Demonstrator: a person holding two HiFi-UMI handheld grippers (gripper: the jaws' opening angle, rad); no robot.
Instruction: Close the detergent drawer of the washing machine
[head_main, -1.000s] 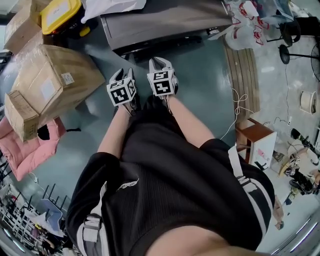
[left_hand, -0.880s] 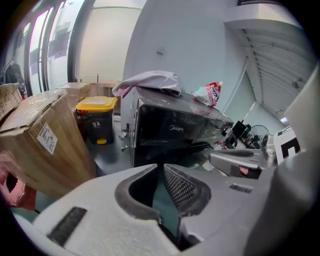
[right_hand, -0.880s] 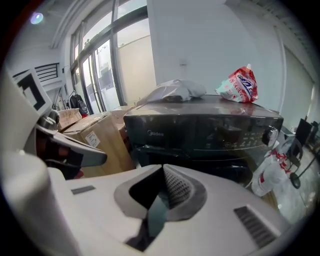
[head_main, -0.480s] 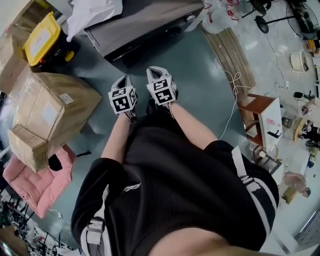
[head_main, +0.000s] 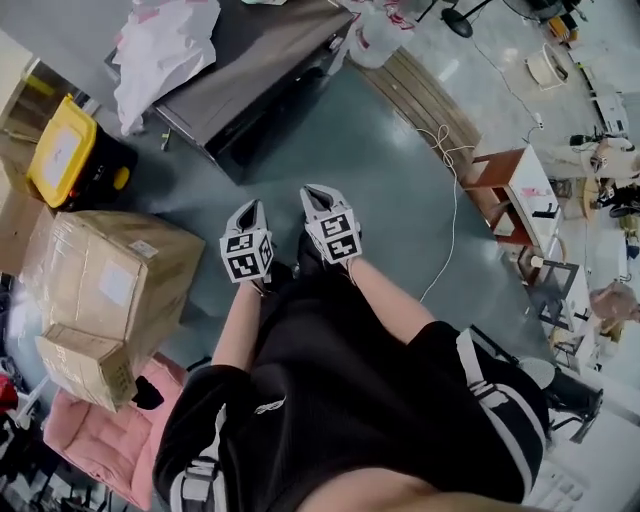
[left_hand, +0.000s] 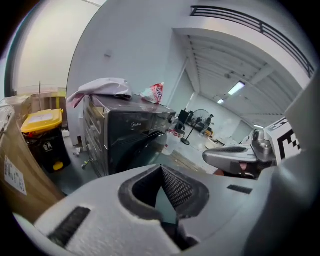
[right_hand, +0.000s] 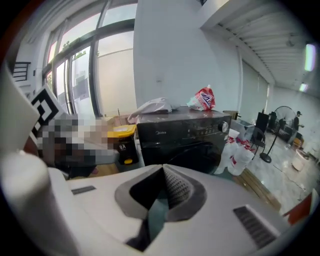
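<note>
The dark washing machine (head_main: 250, 70) stands at the top of the head view, a stretch of floor away from both grippers. In the right gripper view its front (right_hand: 185, 137) faces me, and the detergent drawer panel (right_hand: 160, 133) at the upper left lies flush with the front. My left gripper (head_main: 248, 210) and right gripper (head_main: 313, 195) are held side by side in front of the person's body, pointing towards the machine. Both are shut with nothing between the jaws, as the left gripper view (left_hand: 161, 167) and right gripper view (right_hand: 163, 169) show.
Cardboard boxes (head_main: 110, 290) and a pink cushion (head_main: 100, 430) lie at the left, a yellow-lidded black bin (head_main: 65, 160) beside the machine. A white bag (head_main: 160, 50) lies on the machine's top. Wooden slats (head_main: 420, 100), a white cord (head_main: 445, 190) and a small brown table (head_main: 510, 190) are at the right.
The person and both grippers have drawn back from the washing machine, which now sits farther off and higher left in the head view. The grippers stay side by side.
</note>
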